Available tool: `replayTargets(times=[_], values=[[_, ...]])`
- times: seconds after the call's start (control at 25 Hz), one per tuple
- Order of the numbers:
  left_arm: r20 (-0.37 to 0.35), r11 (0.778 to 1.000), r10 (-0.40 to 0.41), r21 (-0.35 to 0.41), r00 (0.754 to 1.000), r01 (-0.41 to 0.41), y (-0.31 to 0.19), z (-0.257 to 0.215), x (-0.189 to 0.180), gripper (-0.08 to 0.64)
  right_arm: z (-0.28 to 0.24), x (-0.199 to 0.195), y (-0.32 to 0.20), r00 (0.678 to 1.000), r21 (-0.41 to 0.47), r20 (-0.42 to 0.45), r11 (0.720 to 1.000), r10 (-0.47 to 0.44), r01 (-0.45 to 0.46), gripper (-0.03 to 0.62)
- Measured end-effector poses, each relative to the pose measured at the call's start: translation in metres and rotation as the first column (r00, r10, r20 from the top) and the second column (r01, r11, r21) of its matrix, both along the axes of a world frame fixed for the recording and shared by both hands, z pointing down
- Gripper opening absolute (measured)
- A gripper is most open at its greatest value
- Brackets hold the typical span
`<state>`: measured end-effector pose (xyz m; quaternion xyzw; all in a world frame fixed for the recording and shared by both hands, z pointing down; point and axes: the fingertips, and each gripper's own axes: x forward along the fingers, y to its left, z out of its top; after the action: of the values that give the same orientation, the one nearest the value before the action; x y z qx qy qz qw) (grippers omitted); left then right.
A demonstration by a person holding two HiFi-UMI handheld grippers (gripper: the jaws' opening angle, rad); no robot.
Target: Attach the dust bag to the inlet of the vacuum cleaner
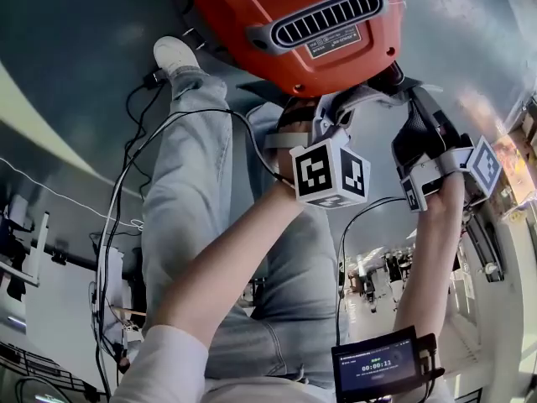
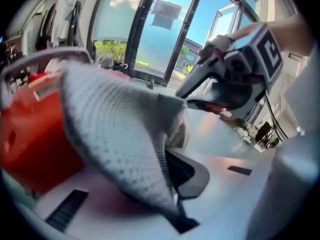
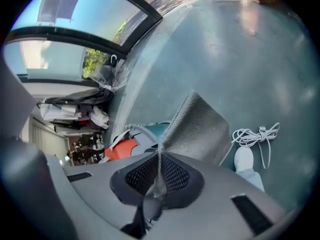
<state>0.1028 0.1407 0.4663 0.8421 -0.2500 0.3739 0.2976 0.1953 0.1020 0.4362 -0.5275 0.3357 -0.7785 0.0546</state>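
Left gripper (image 2: pixel 176 206) on dimpled dust bag (image 2: pixel 115 129)

Two grippers, left gripper (image 2: pixel 173 204) and right gripper (image 3: pixel 154 186); one vacuum cleaner (image 1: pixel 252 2), one dust bag (image 2: pixel 115 134), one shoe (image 1: pixel 174 54)

Left claw (image 2: pixel 171 184) and right claw (image 3: pixel 158 186) clamped

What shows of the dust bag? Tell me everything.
The dust bag is grey, dotted, felt-like fabric, limp and creased. It is held up between the two grippers. The left gripper has its jaws shut on one edge. The right gripper has its jaws shut on another, where the cloth fans out beyond them. The bag hangs just in front of the orange vacuum; whether it touches it is unclear. No collar or opening shows.
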Motion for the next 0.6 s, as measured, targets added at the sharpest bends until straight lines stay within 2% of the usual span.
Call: replayTargets(times=[0.08,0.12,0.2,0.28,0.32,0.4,0.48,0.52,0.6], values=[[-0.034,0.999,-0.015,-0.048,0.999,0.013,0.011,0.01,0.005,0.017,-0.003,-0.009,-0.007,0.997,-0.001,-0.013,0.997,-0.08,0.08,0.028],[-0.041,0.999,0.005,-0.046,0.999,-0.007,0.016,0.01,0.01,0.017,-0.001,-0.011,-0.012,0.994,0.005,-0.022,0.994,-0.107,0.107,0.026],[-0.022,0.997,0.08,0.025,0.997,-0.079,0.023,-0.001,0.021,0.017,0.005,-0.008,-0.021,0.991,0.028,-0.03,0.991,-0.133,0.134,0.028],[0.015,0.988,0.122,0.095,0.992,-0.123,0.025,-0.018,0.023,0.016,0.015,-0.003,-0.024,0.995,0.064,-0.005,0.993,-0.1,0.101,0.028],[0.029,0.989,0.111,0.099,0.993,-0.113,0.023,-0.025,0.02,0.015,0.019,-0.001,-0.023,0.998,0.076,0.019,0.995,-0.061,0.06,0.028],[0.049,0.997,0.042,0.061,0.998,-0.045,0.012,-0.028,0.008,0.015,0.022,0.002,-0.012,0.999,0.076,0.048,0.997,0.017,-0.02,0.028],[0.07,0.998,-0.004,0.058,0.998,0.0,-0.002,-0.021,-0.003,0.016,0.019,0.003,-0.001,0.997,0.064,0.042,0.996,0.057,-0.06,0.026],[0.083,0.997,-0.004,0.075,0.997,-0.003,-0.005,-0.015,-0.005,0.017,0.015,0.002,0.002,0.998,0.062,0.028,0.997,0.052,-0.054,0.026],[0.108,0.994,0.014,0.107,0.994,-0.025,-0.001,-0.004,-0.003,0.017,0.006,-0.005,-0.002,1.0,0.062,-0.013,0.998,-0.015,0.016,0.026]])
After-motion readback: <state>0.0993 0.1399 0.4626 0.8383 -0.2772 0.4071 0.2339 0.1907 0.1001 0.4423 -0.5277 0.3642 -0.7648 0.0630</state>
